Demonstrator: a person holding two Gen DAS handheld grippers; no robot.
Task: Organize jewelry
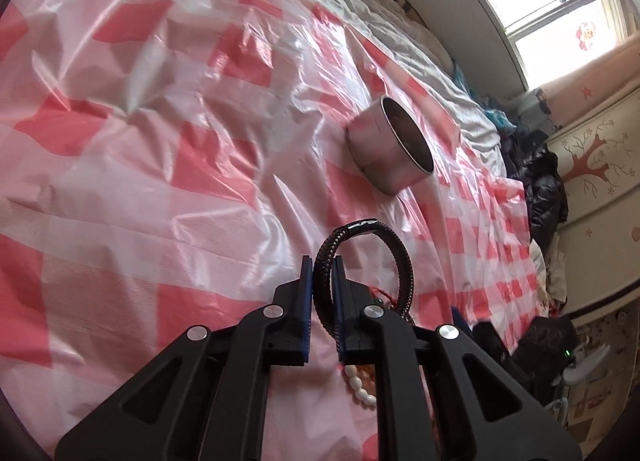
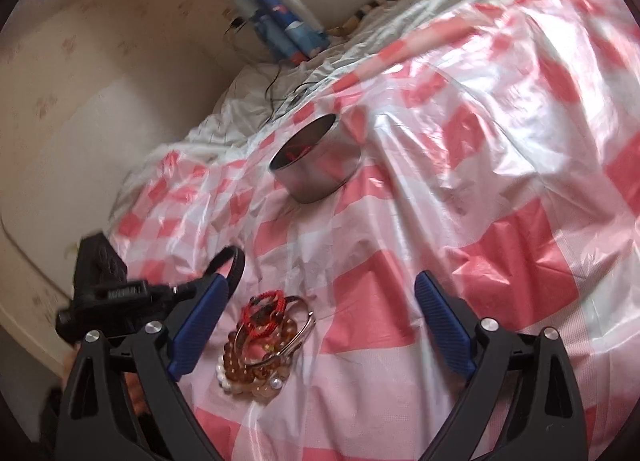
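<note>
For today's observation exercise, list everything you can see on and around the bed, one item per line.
Bracelet: one, dark braided, clamped in the left gripper.
Tin: one, silver, round, open, on the sheet.
Jewelry pile: one heap, amber beads, white pearls, red cord, metal ring, on the sheet near the grippers.
Sheet: one, pink-and-white checked plastic, over the bed.
Bedding: white, crumpled, beyond the sheet.
Cans: several, blue, by the wall.
Left gripper: black, blue pads, shut.
Right gripper: black, blue pads, open, empty.

A bed (image 1: 400, 45) with white sheets carries a pink-checked plastic cover (image 1: 160, 141); daylight enters a window (image 1: 560, 1) beside a tree-painted wardrobe (image 1: 600, 165).
</note>
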